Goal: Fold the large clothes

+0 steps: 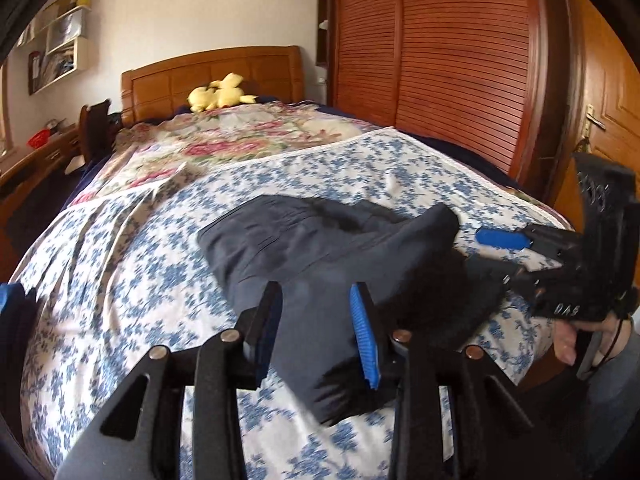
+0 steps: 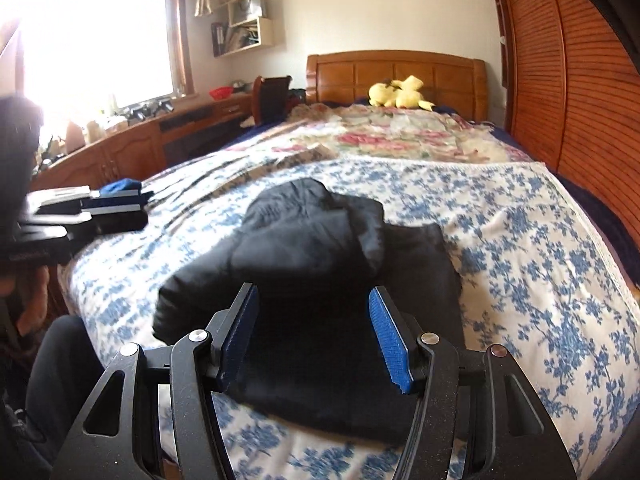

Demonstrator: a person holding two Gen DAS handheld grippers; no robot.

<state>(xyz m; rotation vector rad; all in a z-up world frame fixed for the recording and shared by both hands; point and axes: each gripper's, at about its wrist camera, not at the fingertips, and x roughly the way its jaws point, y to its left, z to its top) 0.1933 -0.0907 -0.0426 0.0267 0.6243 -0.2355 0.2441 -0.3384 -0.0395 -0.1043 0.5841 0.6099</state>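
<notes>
left hand-held gripper (image 1: 316,300) part open, empty, above dark garment (image 1: 320,240).

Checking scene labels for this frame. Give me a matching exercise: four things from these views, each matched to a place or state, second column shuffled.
Things:
1. dark garment
2. yellow plush toy
3. blue floral sheet
4. right gripper

Places or states:
A. at the wooden headboard, far end of the bed
B. jaws apart, above the garment's near part
C. bundled in a heap in the middle of the sheet
D. spread over the near half of the bed

Pairs: 1-C, 2-A, 3-D, 4-B
</notes>
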